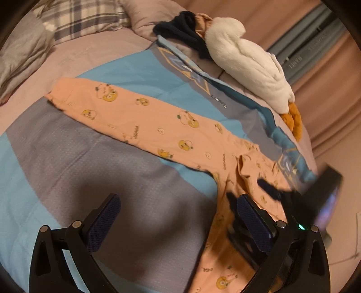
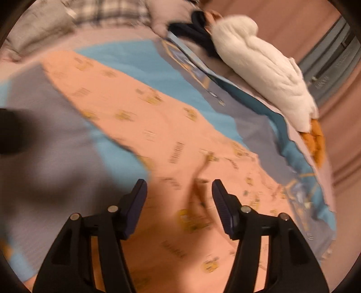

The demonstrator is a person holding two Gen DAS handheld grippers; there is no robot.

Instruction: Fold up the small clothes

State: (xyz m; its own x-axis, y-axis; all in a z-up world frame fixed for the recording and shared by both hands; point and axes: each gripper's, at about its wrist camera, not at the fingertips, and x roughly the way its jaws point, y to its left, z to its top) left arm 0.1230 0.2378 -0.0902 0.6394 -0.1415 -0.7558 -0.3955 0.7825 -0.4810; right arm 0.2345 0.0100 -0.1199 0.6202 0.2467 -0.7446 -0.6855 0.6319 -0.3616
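The peach baby trousers (image 1: 158, 126) lie spread on the blue-and-grey blanket (image 1: 67, 144) that covers the bed, one leg stretched out flat toward the plaid pillow (image 1: 83, 20), the other leg running down under the wrist cameras. The white plush duck (image 1: 246, 60) lies beyond them along the bed's far edge, well apart from the trousers. By the look of it this is thin, soft knit cotton: light, limp, quick to wrinkle and to drag along the blanket, with no stiffness to hold a fold. The cuffs, the waistband and the crotch seam seem the firmest places to pinch.

The left gripper (image 1: 178, 214) hangs above the grey band just beside the trousers' near edge, its fingers (image 1: 103, 223) released wide and holding nothing; whether the right-hand pad touches the cloth I cannot tell.

The right gripper (image 2: 179, 200) sits over the crotch, where a raised crease (image 2: 198, 180) stands up between its fingers (image 2: 135, 202). They are spread apart, not clamped on anything, though motion blur hides whether the tips brush the fabric.
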